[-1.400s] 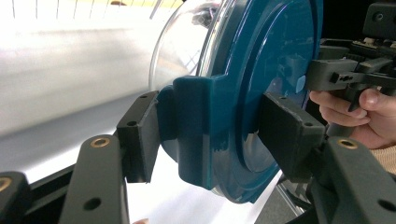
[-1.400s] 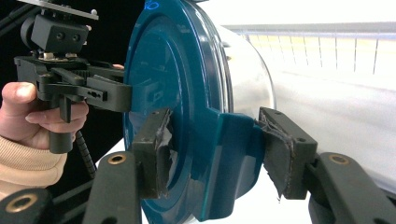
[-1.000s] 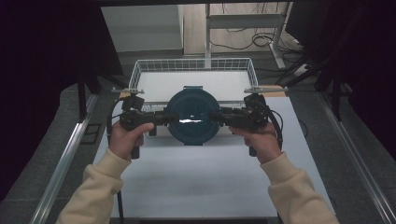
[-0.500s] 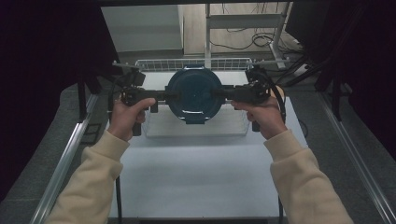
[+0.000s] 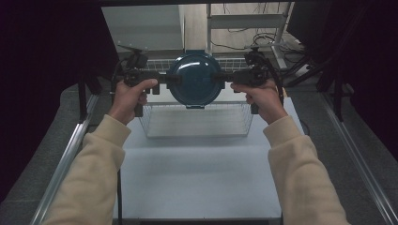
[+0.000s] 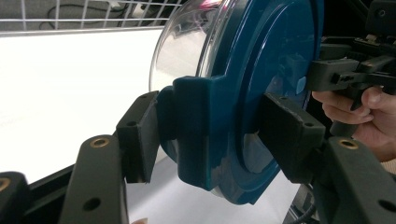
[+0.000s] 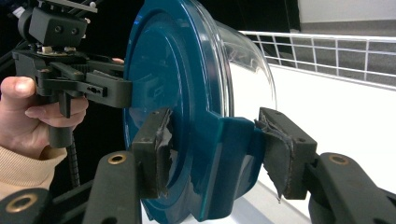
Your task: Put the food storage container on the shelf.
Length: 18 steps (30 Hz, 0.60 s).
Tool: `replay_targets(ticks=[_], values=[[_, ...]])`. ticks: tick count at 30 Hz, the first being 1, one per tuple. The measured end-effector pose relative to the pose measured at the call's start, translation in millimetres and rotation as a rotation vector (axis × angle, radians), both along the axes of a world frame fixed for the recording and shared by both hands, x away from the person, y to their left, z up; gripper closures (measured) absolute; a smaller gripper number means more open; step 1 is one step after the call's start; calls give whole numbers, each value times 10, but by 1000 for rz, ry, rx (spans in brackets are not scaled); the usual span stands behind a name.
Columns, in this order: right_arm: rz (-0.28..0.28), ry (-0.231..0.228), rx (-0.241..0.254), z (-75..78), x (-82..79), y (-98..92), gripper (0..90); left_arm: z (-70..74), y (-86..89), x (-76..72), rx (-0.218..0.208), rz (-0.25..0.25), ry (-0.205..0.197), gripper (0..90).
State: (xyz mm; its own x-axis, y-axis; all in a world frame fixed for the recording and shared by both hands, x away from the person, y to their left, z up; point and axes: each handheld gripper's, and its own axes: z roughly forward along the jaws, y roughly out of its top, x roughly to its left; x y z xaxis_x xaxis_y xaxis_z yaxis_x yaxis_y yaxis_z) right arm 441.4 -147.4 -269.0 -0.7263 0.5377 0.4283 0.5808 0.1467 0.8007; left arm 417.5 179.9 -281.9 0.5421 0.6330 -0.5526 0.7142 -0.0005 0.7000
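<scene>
Grippers on both sides clamp one round container between them, a clear bowl (image 6: 187, 42) closed by a dark blue lid (image 5: 195, 78). In the high view the container hangs in the air above the far edge of the white table (image 5: 197, 187), over the far rim of a wire basket (image 5: 197, 123) that stands at the middle of the table's far side. The lid faces up towards the camera there.

The left gripper (image 5: 162, 79) comes in level from the left and is closed on the lid's side tab (image 6: 196, 126): in the left gripper view one black pad (image 6: 140, 135) presses the tab from the bowl side and the other bears on the lid's flat top. The right gripper (image 5: 227, 78) mirrors it from the right, closed on the opposite tab (image 7: 229, 154), with its worn pads (image 7: 275, 149) tight against the blue plastic on either face.

Each gripper's own view shows the other hand and its tool beyond the lid. A person's hands (image 5: 129, 93) in cream sleeves (image 5: 89, 173) hold the handles, with forearms reaching across the bare near half of the table.
</scene>
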Motion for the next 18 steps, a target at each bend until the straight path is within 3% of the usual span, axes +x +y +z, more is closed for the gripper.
replay_targets(ticks=[9, 14, 18], values=[[-27, 90, -18, -226, 293, 40, 456, -239, 15, 318, -26, 21, 67, 389], [-46, 130, 35, -286, 423, 14, 457, -288, 56, 419, -78, 30, 100, 410], [-65, 202, 72, -335, 546, -8, 452, -336, 73, 506, -117, 38, 134, 416]])
